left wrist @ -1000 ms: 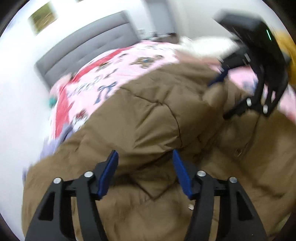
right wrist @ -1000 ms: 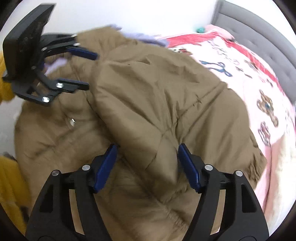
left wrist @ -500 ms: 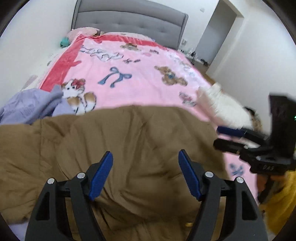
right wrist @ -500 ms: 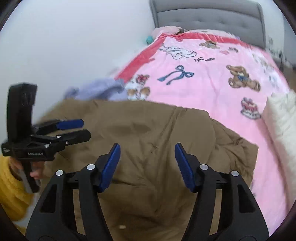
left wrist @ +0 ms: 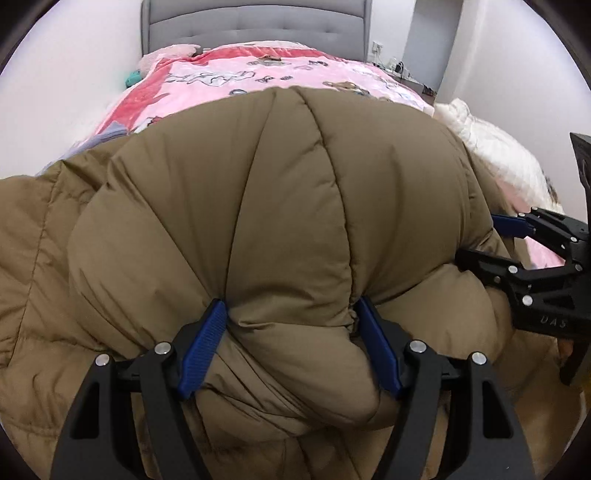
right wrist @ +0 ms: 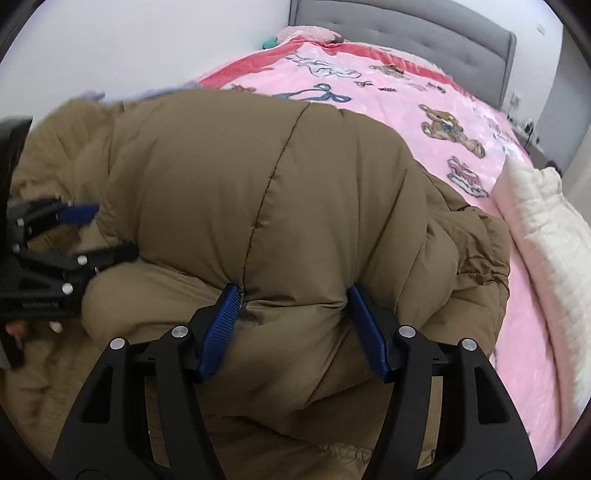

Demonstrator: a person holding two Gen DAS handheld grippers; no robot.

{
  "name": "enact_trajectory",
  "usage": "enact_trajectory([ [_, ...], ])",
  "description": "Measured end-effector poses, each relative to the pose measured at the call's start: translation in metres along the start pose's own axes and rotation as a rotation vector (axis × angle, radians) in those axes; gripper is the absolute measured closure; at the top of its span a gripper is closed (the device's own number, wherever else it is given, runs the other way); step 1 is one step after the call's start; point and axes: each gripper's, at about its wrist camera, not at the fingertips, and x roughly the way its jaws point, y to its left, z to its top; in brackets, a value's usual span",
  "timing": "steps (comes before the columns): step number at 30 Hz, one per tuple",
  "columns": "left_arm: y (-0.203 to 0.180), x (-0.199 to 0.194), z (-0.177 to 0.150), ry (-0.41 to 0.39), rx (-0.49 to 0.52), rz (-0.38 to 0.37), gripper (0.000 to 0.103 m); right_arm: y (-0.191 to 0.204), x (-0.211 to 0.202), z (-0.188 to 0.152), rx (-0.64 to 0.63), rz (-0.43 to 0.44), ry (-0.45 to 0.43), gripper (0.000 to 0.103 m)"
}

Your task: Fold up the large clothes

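A puffy brown quilted coat (left wrist: 288, 184) lies folded over on itself on the bed and fills both views (right wrist: 258, 184). My left gripper (left wrist: 290, 306) is pushed down over the coat's near fold. A thick roll of fabric bulges between its blue pads and touches both, while the jaws stand wide. My right gripper (right wrist: 293, 291) straddles the same fold further right in the same way. Each gripper shows in the other's view: the right one (left wrist: 478, 238) at the right edge, the left one (right wrist: 114, 230) at the left edge, both against the coat.
The coat rests on a pink cartoon-print blanket (right wrist: 369, 85) that runs back to a grey padded headboard (left wrist: 258, 26). A white fluffy quilt (right wrist: 546, 221) lies along the right side. A lilac garment (left wrist: 110, 129) peeks out behind the coat on the left, by the white wall.
Both grippers have dropped from above the coat onto its near fold, and the fabric now sits between their pads. Their jaw widths look the same as half a second ago.
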Motion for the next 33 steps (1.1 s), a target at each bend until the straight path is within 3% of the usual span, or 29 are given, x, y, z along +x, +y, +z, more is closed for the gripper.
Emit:
enact_trajectory([
  [5,0.008,-0.005,-0.001,0.009,0.009,-0.005,0.031,-0.006,-0.009,0.000,0.042,0.072,-0.028,0.043],
  [7,0.011,-0.015,0.002,-0.002,0.004,-0.011,0.031,-0.018,-0.032,0.003,0.091,0.134,-0.108,0.041],
  [8,0.012,-0.024,0.004,-0.016,0.010,-0.012,0.031,-0.029,-0.047,0.004,0.133,0.159,-0.171,0.035],
  [10,0.013,-0.039,0.009,-0.060,0.028,-0.009,0.031,-0.054,-0.064,0.006,0.211,0.163,-0.239,0.032],
  [13,0.028,-0.062,0.017,-0.158,0.021,0.043,0.031,-0.097,-0.056,0.012,0.308,0.140,-0.200,0.033],
  [16,0.065,-0.070,0.029,-0.194,-0.112,0.088,0.031,-0.127,-0.024,0.017,0.356,0.193,-0.101,0.038],
  [20,0.117,-0.039,0.042,-0.047,-0.314,0.081,0.031,-0.126,0.007,0.022,0.330,0.233,-0.023,0.039],
  [21,0.122,-0.029,0.043,-0.015,-0.338,0.071,0.031,-0.125,0.012,0.022,0.334,0.255,-0.020,0.049],
  [22,0.125,-0.020,0.042,0.016,-0.351,0.068,0.034,-0.123,0.016,0.021,0.342,0.279,-0.016,0.058],
  [23,0.124,-0.013,0.042,0.031,-0.349,0.065,0.047,-0.120,0.017,0.021,0.350,0.289,-0.007,0.076],
  [24,0.119,-0.009,0.045,0.037,-0.334,0.066,0.053,-0.119,0.016,0.022,0.366,0.297,-0.002,0.085],
  [26,0.107,-0.011,0.050,0.010,-0.283,0.098,0.085,-0.119,0.003,0.027,0.397,0.298,-0.029,0.090],
  [29,0.098,-0.012,0.048,-0.003,-0.251,0.168,0.088,-0.124,-0.019,0.031,0.438,0.297,-0.074,0.091],
  [33,0.108,-0.005,0.036,0.029,-0.300,0.157,0.088,-0.130,0.000,0.014,0.517,0.261,0.024,0.092],
])
